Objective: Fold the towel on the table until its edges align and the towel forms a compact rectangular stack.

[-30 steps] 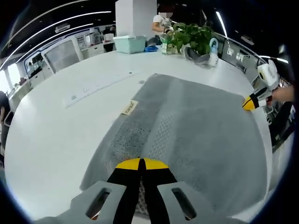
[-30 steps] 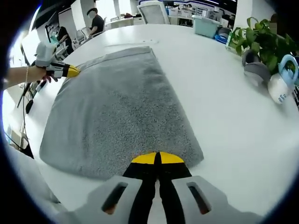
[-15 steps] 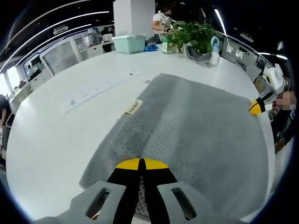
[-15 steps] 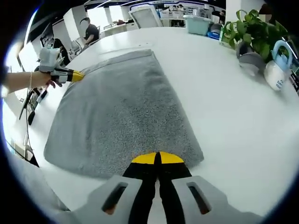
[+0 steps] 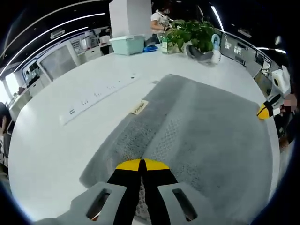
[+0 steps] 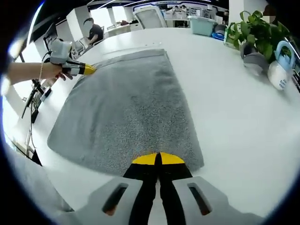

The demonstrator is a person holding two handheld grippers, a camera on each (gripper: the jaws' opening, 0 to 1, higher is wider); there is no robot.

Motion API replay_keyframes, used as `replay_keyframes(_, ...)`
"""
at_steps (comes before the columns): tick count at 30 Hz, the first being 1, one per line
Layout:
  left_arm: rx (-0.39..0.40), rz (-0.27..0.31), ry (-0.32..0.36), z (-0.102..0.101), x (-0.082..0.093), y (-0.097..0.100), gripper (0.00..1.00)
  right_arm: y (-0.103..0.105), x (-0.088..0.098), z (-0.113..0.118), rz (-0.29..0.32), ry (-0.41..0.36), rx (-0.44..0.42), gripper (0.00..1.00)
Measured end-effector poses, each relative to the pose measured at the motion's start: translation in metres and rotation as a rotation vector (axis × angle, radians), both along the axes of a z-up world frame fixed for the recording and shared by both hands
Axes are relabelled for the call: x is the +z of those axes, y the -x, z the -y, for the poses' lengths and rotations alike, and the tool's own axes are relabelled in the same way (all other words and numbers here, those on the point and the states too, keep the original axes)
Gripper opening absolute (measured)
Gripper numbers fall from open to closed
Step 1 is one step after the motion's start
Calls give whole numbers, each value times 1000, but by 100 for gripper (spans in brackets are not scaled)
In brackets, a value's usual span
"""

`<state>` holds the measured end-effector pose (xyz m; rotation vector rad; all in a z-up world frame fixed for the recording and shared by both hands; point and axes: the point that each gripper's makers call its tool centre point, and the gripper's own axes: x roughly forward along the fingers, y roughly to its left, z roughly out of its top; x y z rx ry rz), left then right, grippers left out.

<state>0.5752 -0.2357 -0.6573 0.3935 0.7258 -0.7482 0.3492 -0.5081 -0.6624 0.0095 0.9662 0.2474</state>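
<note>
A grey towel (image 5: 201,136) lies spread flat on the white round table (image 5: 56,140), with a small tan label (image 5: 139,108) at one edge. My left gripper (image 5: 142,164) is shut on the towel's near corner in the left gripper view. In the same view the right gripper's yellow tip (image 5: 262,112) rests at the towel's corner on the right. In the right gripper view my right gripper (image 6: 158,158) is shut on the towel's (image 6: 126,108) near edge. A hand holds the left gripper (image 6: 86,69) at the towel's far left corner.
A white power strip (image 5: 98,96) lies on the table left of the towel. A potted plant (image 5: 190,35), a teal bin (image 5: 129,43) and a white watering can (image 6: 280,75) stand at the far side. The table's edge (image 6: 28,154) runs close to the towel.
Both views have shifted a little and the towel's far end now sits slightly more to the right in each. Both grippers keep their hold on the towel.
</note>
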Motion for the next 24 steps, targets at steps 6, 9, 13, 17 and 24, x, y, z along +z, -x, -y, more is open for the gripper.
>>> replay_keyframes(6, 18, -10, 8, 5, 0, -7, 1, 5, 0, -7, 3, -10, -2, 0)
replay_keyframes(9, 4, -6, -1, 8, 0, -11, 1, 7, 0, -9, 3, -18, -7, 0)
replay_keyframes(13, 2, -2, 8, 11, 0, -17, 1, 10, 0, -14, 0, -26, -5, 0)
replay_keyframes(17, -5, 5, 9, 16, 0, -23, 1, 15, 0, -21, -5, -36, -1, 0)
replay_keyframes(24, -16, 9, 13, 21, 3, -27, 1, 20, 0, -32, -17, -50, 22, 0)
